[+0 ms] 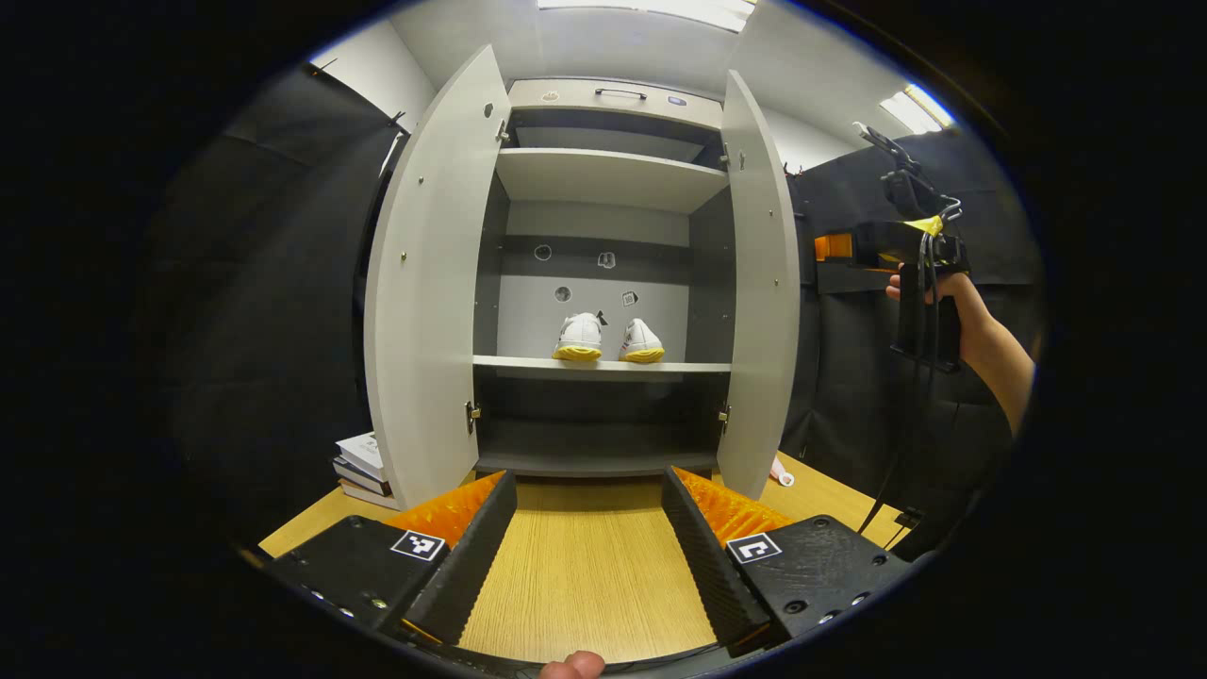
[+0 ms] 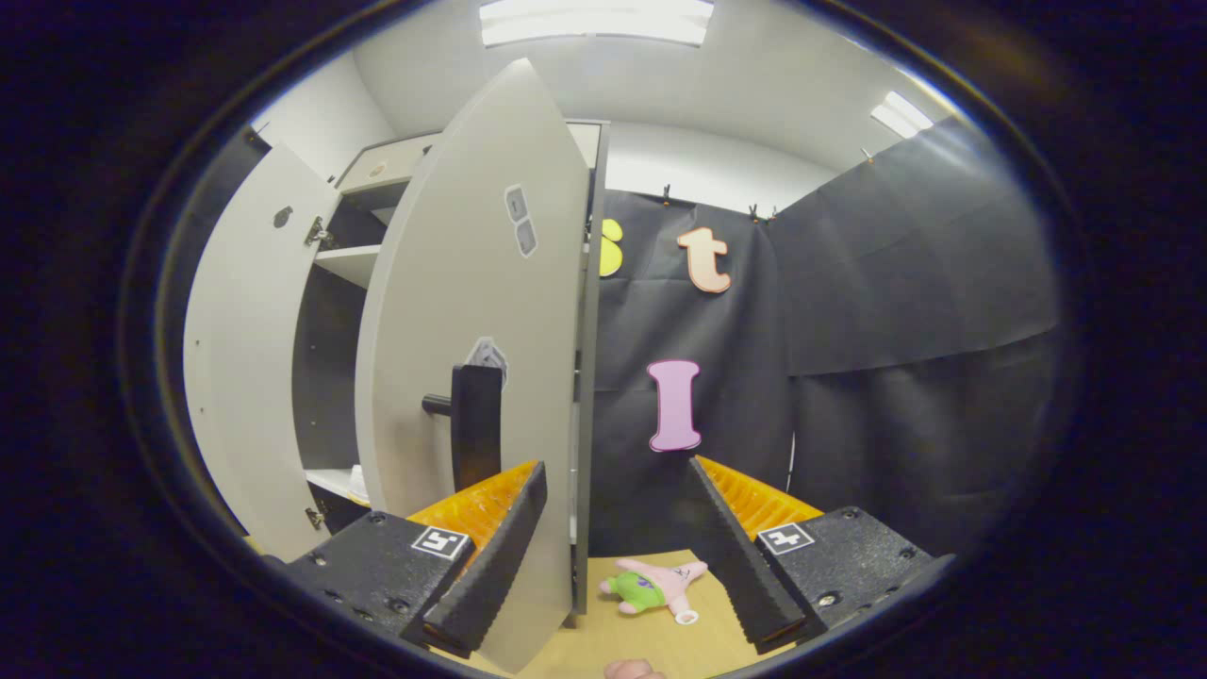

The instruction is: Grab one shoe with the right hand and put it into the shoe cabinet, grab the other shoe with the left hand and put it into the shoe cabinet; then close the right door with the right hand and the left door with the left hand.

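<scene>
On the middle shelf point(image 1: 603, 364) of the shoe cabinet point(image 1: 603, 94), both shoes are seen standing side by side, toes outward: the left shoe point(image 1: 579, 338) and the right shoe point(image 1: 641, 341), near each other and set well back from the shelf's front edge. The placing part of the task is therefore judged complete; only the doors remain.

Both doors are swung wide. In the left gripper view, the left door point(image 1: 429, 283) and the right door point(image 1: 759, 283) are seen nearly edge-on, flanking the open interior. The left gripper point(image 1: 589, 538) is held low over the table point(image 1: 585, 566), centred before the cabinet, its jaws spread with nothing between them. It is judged to be parked there, clear of the doors' swing, until its turn comes.

The right gripper point(image 1: 891, 250) is seen at the far right of that view, raised in a hand point(image 1: 929, 288) outside the right door. In the right gripper view, the right gripper point(image 2: 613, 538) faces the outer face of the right door point(image 2: 471, 330), with the dark door handle point(image 2: 471, 424) just above its left-hand finger; the jaws are spread and empty. This position is judged to suit a push on the door's outer face, so closing the right door appears to be the step in hand.

A plush toy point(image 2: 655, 585) lies on the table beside the cabinet, and a stack of books point(image 1: 363, 467) rests behind the left door; neither is judged to obstruct closing.
</scene>
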Motion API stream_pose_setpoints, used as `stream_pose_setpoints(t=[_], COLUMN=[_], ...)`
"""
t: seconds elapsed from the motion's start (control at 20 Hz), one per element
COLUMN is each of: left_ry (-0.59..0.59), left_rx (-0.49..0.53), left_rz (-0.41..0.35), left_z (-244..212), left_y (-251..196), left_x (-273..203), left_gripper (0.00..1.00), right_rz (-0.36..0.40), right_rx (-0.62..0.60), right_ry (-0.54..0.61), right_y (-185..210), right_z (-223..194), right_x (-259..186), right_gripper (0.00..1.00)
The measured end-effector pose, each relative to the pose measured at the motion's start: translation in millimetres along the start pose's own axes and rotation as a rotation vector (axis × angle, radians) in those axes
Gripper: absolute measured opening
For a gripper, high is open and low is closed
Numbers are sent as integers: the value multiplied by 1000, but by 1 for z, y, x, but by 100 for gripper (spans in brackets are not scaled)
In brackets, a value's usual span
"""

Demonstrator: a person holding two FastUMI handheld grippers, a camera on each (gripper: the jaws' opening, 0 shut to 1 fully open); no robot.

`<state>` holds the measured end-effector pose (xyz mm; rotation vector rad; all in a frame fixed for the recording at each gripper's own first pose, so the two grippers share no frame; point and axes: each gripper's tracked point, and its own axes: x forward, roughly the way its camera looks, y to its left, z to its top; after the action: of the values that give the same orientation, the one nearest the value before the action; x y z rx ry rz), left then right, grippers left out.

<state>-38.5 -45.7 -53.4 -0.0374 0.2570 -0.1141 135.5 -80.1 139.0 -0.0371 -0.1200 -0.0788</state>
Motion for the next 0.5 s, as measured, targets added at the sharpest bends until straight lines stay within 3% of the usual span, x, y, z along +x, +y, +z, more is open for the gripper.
stream_pose_setpoints(t=[0.1,0.15,0.2,0.25,0.3,0.5], left_ry=[3,3,5,6,7,11], left_rx=[-5,-7,-9,-8,-8,-11], left_rz=[11,17,23,29,37,76], left_z=[-1,-1,-2,-3,-4,-6], left_y=[4,6,8,10,13,29], left_x=[0,-1,-1,-2,-3,-7], left_gripper=[93,93,93,93,93,93], right_rz=[36,51,68,86,97,112], right_rx=[9,10,6,8,9,10], right_ry=[-1,-2,-1,-10,-19,-25], right_y=[19,28,37,47,55,71], right_z=[0,0,0,2,3,3], right_x=[4,8,12,16,23,26], right_gripper=[96,90,96,90,96,100])
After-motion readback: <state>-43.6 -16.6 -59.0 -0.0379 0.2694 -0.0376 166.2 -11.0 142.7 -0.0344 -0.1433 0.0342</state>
